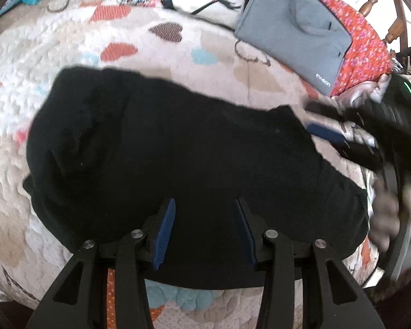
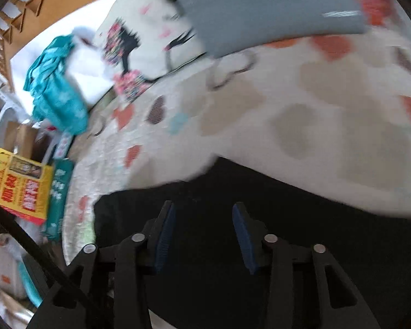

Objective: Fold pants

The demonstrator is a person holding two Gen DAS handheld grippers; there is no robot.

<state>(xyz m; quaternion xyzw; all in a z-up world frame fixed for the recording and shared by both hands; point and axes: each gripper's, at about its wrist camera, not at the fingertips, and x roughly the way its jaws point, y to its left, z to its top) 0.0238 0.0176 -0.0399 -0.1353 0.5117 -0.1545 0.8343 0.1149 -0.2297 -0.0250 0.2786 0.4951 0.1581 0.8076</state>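
Note:
The black pants (image 1: 178, 153) lie folded in a compact bundle on the heart-patterned quilt (image 1: 68, 49). My left gripper (image 1: 204, 203) is open and empty, its blue pads spread just above the near edge of the pants. My right gripper (image 2: 202, 208) is open and empty over the pants (image 2: 260, 233); it also shows blurred in the left wrist view (image 1: 323, 126) at the pants' right edge.
Folded grey pants (image 1: 296, 24) lie on a red floral cloth (image 1: 364, 46) at the far right. A teal garment (image 2: 54, 87) and white printed clothes (image 2: 156, 33) lie at the far side. A yellow box (image 2: 19, 181) stands beside the bed.

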